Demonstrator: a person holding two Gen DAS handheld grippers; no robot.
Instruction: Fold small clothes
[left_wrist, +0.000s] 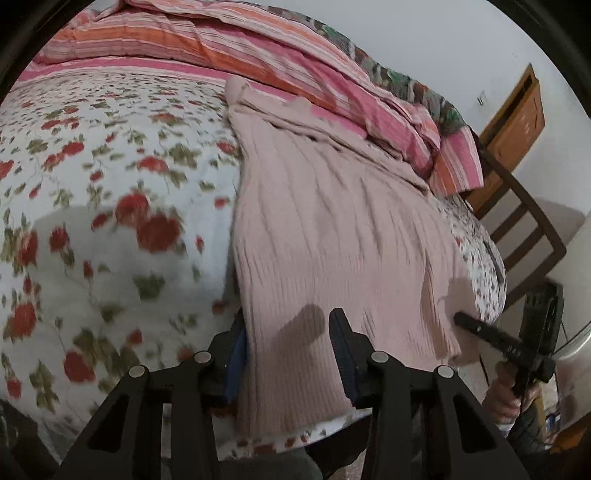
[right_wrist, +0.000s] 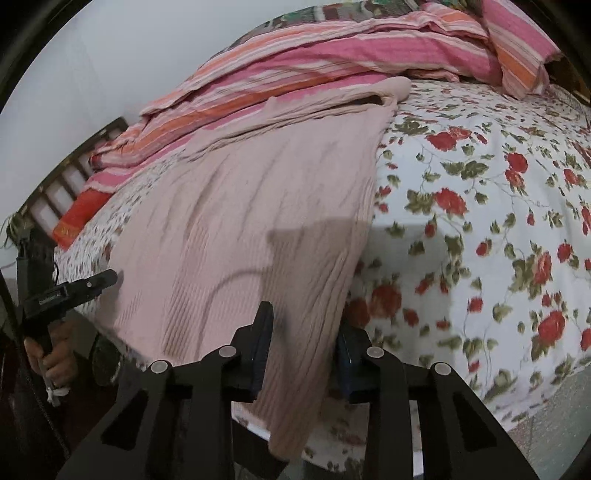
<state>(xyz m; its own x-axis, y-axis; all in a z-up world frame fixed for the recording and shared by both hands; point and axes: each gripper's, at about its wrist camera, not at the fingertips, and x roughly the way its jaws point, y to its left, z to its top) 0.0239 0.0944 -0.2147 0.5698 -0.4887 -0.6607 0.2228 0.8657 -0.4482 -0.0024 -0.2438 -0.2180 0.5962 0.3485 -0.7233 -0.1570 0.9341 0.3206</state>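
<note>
A pale pink ribbed knit garment (left_wrist: 332, 229) lies lengthwise on the bed, its near hem hanging over the bed's front edge; it also shows in the right wrist view (right_wrist: 251, 221). My left gripper (left_wrist: 288, 339) is open, its jaws astride the garment's near left corner. My right gripper (right_wrist: 306, 332) is open, its jaws astride the near right corner. Each gripper shows in the other's view, the right one (left_wrist: 476, 325) and the left one (right_wrist: 88, 286), both at the garment's near edge. The far end of the garment is bunched against the striped bedding.
The bed has a white cover with red roses (left_wrist: 92, 206), also in the right wrist view (right_wrist: 480, 229). A pink and orange striped quilt (left_wrist: 258, 55) lies piled along the far side. A wooden chair (left_wrist: 524, 229) and wooden cabinet (left_wrist: 517, 122) stand beside the bed.
</note>
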